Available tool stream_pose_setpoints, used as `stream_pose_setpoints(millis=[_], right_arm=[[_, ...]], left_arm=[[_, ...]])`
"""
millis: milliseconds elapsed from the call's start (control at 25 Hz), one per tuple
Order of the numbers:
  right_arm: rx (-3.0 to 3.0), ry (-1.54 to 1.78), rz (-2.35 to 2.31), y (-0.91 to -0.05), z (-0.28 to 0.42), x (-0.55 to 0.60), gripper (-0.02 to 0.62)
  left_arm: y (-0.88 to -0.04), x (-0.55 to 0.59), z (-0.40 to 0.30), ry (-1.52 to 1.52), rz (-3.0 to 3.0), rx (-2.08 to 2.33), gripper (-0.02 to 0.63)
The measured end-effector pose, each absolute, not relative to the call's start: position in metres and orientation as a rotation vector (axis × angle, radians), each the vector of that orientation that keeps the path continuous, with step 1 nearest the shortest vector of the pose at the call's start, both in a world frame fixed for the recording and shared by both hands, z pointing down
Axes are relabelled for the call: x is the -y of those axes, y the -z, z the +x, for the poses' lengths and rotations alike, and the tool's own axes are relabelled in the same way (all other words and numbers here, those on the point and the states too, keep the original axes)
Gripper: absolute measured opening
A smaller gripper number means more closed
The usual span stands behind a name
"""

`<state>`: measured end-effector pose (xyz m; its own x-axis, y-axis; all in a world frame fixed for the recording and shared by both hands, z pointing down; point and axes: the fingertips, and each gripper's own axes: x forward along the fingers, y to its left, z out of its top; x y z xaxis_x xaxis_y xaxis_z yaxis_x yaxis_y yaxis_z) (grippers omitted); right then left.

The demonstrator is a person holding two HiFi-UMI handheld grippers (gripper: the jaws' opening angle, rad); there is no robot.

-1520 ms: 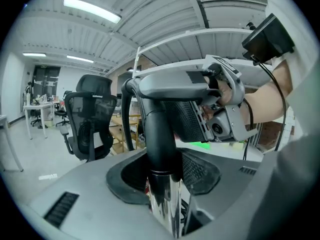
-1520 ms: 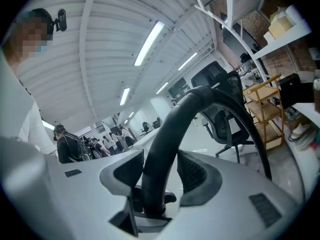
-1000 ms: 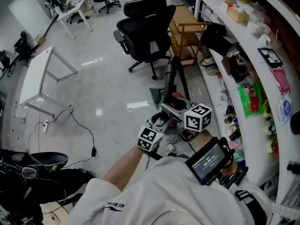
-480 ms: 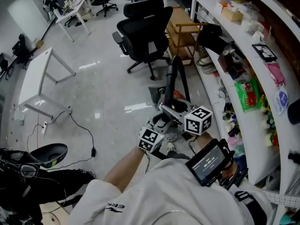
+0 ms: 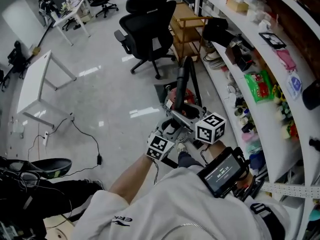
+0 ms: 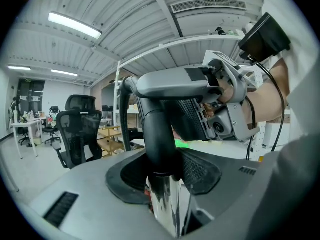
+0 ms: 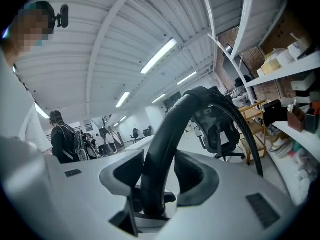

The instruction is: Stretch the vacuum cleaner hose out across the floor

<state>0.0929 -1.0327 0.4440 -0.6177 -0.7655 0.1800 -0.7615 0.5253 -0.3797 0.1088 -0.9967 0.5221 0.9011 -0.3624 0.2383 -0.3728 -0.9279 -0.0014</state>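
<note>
Beside curved white shelves [image 5: 270, 134], the left gripper [image 6: 162, 181] clamps its part-open jaws round the vacuum cleaner's chrome wand [image 6: 167, 211], while the right gripper [image 7: 155, 184] pinches the black vacuum cleaner hose [image 5: 182, 81], held off the floor and arching towards an office chair [image 5: 147, 29].

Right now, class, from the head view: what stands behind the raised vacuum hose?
A black office chair and a wooden trolley stand behind the hose. The left claw and right claw cover its lower end.
</note>
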Motion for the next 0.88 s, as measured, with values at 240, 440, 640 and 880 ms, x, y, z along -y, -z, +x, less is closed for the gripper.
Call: stream_pose_setpoints(millis=[240, 440, 640, 880], right_arm=[[-2.682, 0.606, -1.439, -0.447, 0.085, 0.979, 0.192], [-2.632, 0.573, -1.509, -0.447, 0.075, 0.929, 0.189], [-2.576, 0.554, -1.581, -0.442, 0.066, 0.878, 0.189], [-2.498, 0.586, -1.679, -0.435, 0.057, 0.821, 0.187]], left_arm=[[-0.528, 0.945, 0.101, -0.362, 3.071, 0.524, 0.155], [-0.528, 0.896, 0.089, -0.363, 3.105, 0.47, 0.155], [-0.523, 0.846, 0.078, -0.359, 3.137, 0.408, 0.156], [-0.516, 0.787, 0.066, -0.377, 3.144, 0.297, 0.155]])
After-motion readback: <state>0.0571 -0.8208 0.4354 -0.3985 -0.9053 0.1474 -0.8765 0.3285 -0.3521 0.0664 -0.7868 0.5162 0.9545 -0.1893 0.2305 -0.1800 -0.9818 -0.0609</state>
